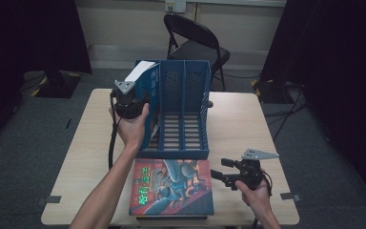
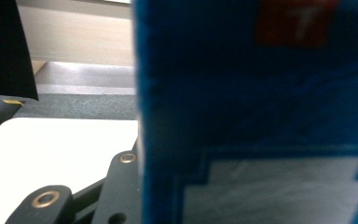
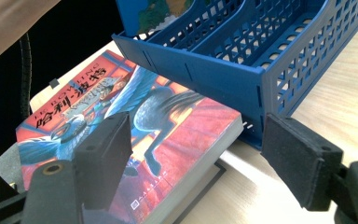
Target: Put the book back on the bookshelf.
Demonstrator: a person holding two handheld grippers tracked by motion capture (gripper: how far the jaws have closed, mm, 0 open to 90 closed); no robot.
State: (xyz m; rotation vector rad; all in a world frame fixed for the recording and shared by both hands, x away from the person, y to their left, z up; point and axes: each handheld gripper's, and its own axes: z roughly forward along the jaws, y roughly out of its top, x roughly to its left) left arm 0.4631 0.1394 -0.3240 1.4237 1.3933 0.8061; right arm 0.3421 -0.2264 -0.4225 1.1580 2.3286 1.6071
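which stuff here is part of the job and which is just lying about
In the job:
- blue book, held by the left gripper, going into the file rack
- red book, lying before the rack
- right gripper, open

Lying about:
- folding chair
- table

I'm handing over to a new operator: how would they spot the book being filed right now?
Find the blue file rack mid-table. At its left compartment the left gripper holds a blue book upright; the red-covered book lies flat in front.
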